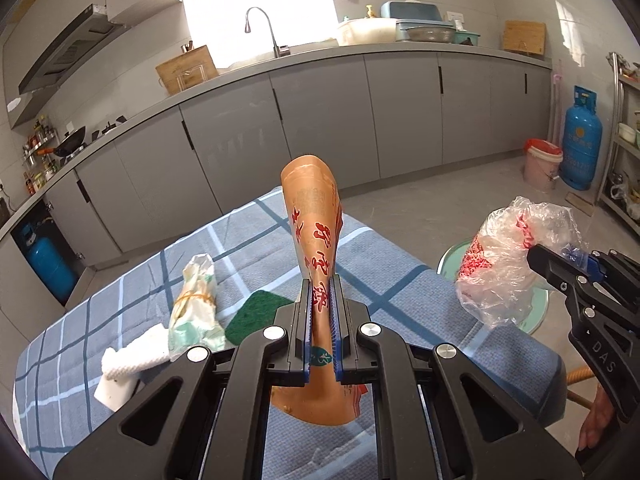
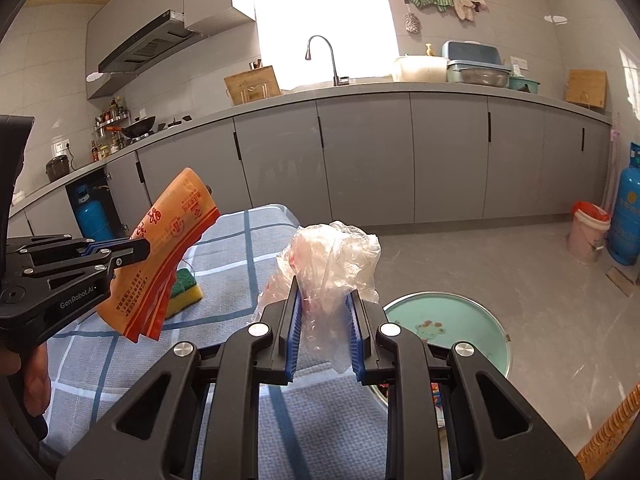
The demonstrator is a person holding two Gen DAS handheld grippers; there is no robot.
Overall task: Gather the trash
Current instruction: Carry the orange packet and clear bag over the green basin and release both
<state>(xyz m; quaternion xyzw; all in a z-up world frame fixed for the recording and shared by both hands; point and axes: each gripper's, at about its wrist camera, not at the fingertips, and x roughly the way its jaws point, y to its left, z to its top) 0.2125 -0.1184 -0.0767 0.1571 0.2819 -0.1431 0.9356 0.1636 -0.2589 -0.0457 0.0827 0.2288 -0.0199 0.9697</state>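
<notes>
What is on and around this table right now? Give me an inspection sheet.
Surface: table under a blue checked cloth.
Job's things: orange wrapper and clear plastic bag, both held up; round green bin on the floor beside the table.
Clutter: banded packet, sponge, white cloth.
Grippers: left gripper shut on the wrapper; right gripper shut on the bag.
Cables: nothing seen.
Surroundings: grey kitchen cabinets, blue gas cylinder.

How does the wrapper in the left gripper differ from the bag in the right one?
The wrapper is opaque orange with red print; the bag is clear plastic with some red print. The wrapper stands flat and stiff, curving upward; the bag is crumpled into a loose wad. The left gripper pinches the wrapper nearly shut; the right gripper sits wider around the bag. Both are held above the table.
</notes>
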